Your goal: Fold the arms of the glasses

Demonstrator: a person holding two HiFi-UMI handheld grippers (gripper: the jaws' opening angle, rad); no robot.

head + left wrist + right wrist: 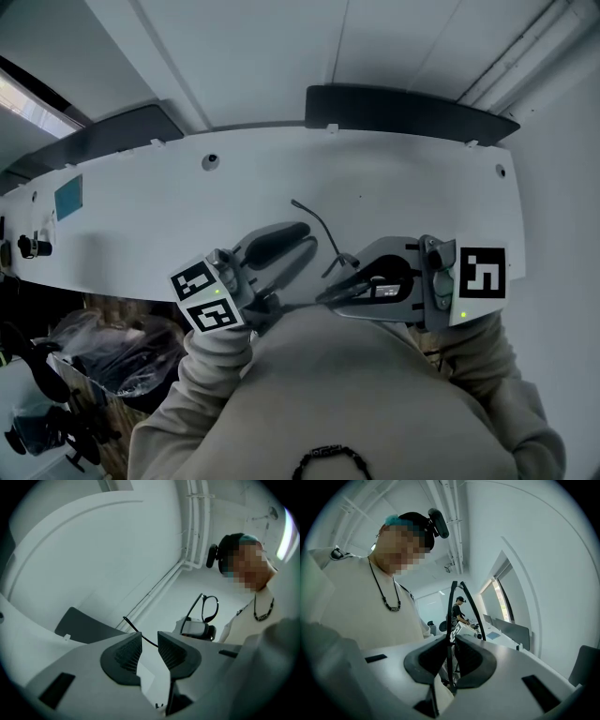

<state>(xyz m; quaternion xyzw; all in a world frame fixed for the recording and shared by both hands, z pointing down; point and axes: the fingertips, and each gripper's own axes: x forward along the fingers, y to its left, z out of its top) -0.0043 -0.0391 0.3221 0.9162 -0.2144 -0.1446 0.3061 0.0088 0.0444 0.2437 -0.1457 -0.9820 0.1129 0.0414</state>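
The black thin-rimmed glasses (314, 220) hang in the air close to my chest, over the near edge of the white table (394, 187). My right gripper (342, 286) is shut on the front rim, which runs as a thin black line (451, 616) between its pads (436, 660). One arm sticks out to the upper left, towards my left gripper (305, 246). In the left gripper view that arm (136, 631) crosses just beyond the gap of the left gripper (149, 651). Its jaws stand apart and press on nothing. The lenses (211, 609) show further off, in the right gripper (196, 629).
Two dark chair backs (403, 108) (122, 131) stand behind the curved table. A blue card (67, 197) and a small black object (33, 247) lie at its left end. A plastic bag (112, 352) sits low on the left. Another person (460, 609) works at a far desk.
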